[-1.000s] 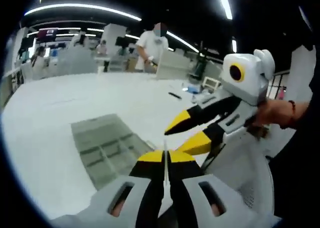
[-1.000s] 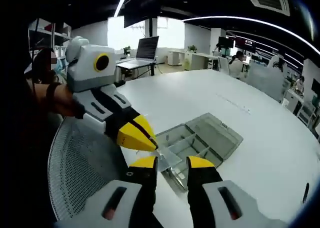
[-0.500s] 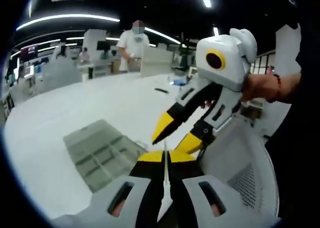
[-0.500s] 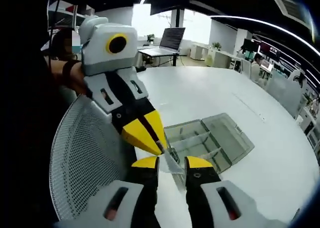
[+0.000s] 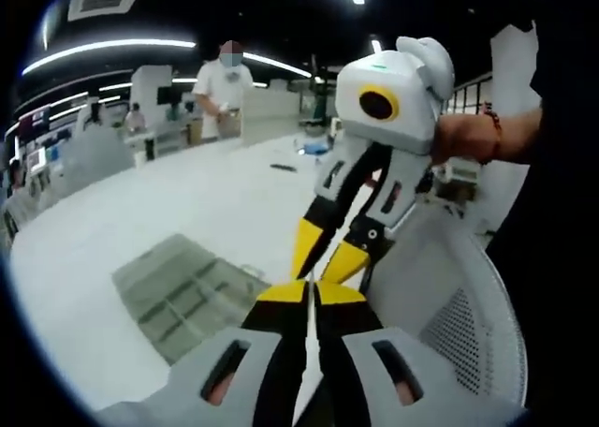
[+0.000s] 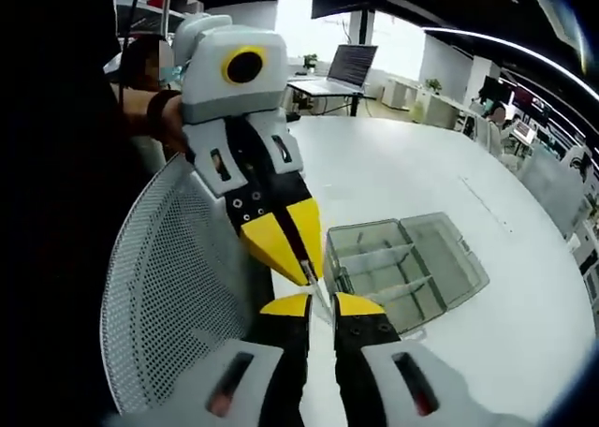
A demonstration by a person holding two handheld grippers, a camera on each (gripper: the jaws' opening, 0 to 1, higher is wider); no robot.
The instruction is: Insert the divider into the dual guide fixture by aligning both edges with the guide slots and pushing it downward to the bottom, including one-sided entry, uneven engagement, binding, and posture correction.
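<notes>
Since a second ago the right tongs (image 5: 329,258) are swinging from a slanted reach to a steep, nose-down pose in the left gripper view, and their jaws are closing in from a wide spread to a narrow gap. The left tongs (image 5: 310,294) are clenched on the divider (image 5: 308,371), a thin clear sheet showing edge-on as a pale line between the jaws. In the right gripper view the left tongs (image 6: 301,270) are bringing the divider (image 6: 316,294) down into the right tongs (image 6: 321,304), whose jaws are nearly together around its lower corner; whether they are gripping it yet is hard to tell. The dual guide fixture (image 6: 402,270), a clear compartment box with its lid folded back, is lying on the white bench (image 6: 412,179) just ahead of the tongs, the divider hanging above its near edge and not yet in any slot. The sheet looks light, stiff and slick, likely to skew or slip if pinched at one corner, so a hold along the upper edge, well clear of the two side edges, would probably suit it best. A mesh chair back (image 6: 168,287) is standing close beside both tools.
</notes>
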